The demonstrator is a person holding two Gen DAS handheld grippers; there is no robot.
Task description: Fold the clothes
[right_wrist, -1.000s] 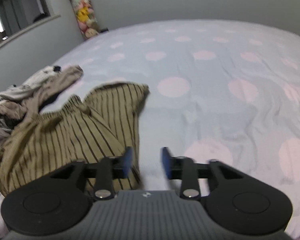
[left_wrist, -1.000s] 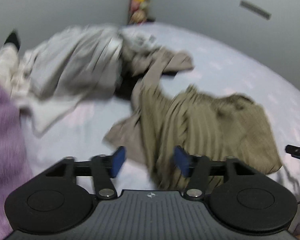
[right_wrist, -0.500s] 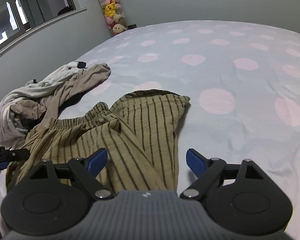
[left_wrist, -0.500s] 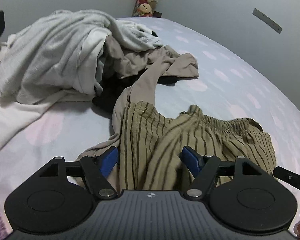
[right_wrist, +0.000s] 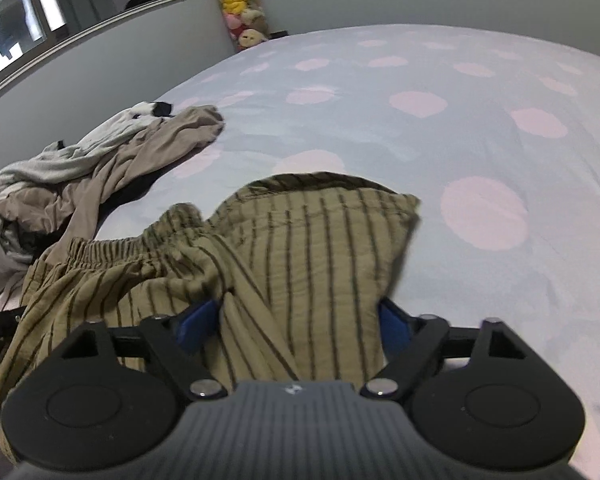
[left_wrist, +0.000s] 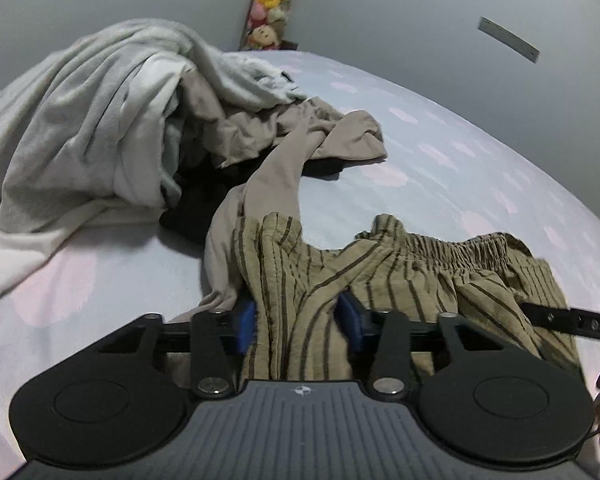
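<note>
Two grippers, left gripper [left_wrist: 296,326] and right gripper [right_wrist: 294,320], both closing but not yet pinching, each astride near edge of striped shorts [left_wrist: 400,276] spread crosswise on bed [right_wrist: 460,128], beside clothes pile [left_wrist: 100,120], waistband running from left gripper toward right.

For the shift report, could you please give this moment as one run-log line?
phase: grasping | item: striped shorts on bed | left claw: closing, fabric between | right claw: closing, fabric between

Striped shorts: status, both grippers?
Left gripper and right gripper closing around striped shorts, no firm pinch visible. Shorts crumpled on bed. Beige garment touching shorts' left edge.
</note>
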